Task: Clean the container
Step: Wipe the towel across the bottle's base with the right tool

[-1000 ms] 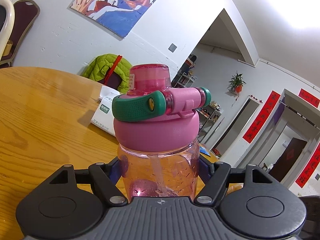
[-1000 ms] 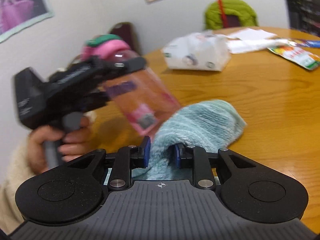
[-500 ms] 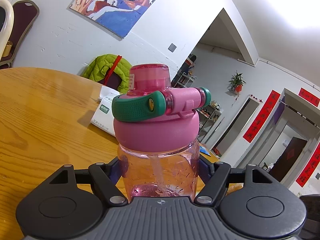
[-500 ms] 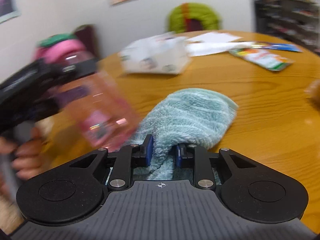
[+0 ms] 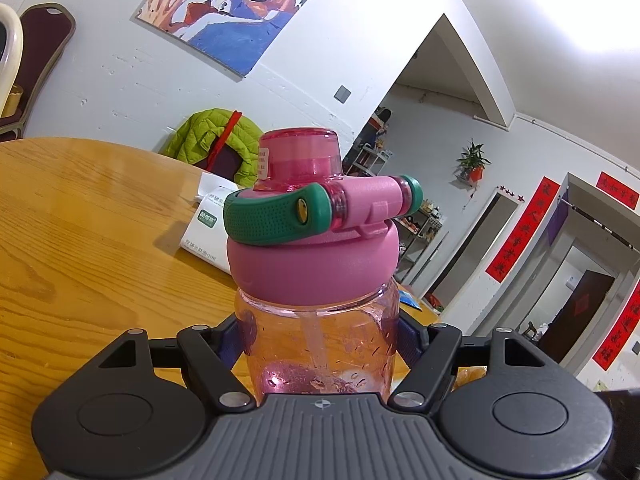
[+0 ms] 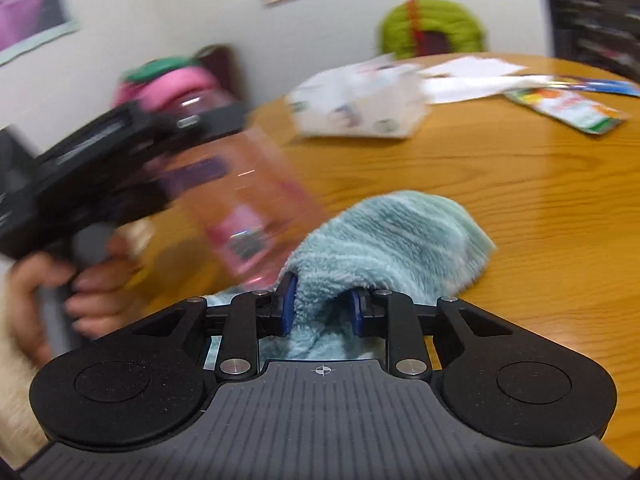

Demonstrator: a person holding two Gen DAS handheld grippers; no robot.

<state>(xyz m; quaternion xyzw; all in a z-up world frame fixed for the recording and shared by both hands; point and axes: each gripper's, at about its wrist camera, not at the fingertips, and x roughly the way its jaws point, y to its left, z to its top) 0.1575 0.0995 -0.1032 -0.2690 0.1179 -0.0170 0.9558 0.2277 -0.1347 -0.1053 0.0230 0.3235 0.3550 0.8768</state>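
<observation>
My left tongs [image 5: 322, 344] are clamping the translucent pink plastic water bottle [image 5: 320, 344] around its body, holding it tilted above the round wooden table [image 6: 520, 184]. It looks stiff, light and smooth, so gripping below the lid suits it. My right tongs [image 6: 322, 308] are pinching the soft, limp teal terry cloth [image 6: 392, 236] against the bottle's base.

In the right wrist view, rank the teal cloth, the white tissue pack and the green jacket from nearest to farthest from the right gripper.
1. teal cloth: clamped in the right gripper.
2. white tissue pack: mid-table, centre, beyond the cloth.
3. green jacket: on a chair behind the table's far edge.
</observation>
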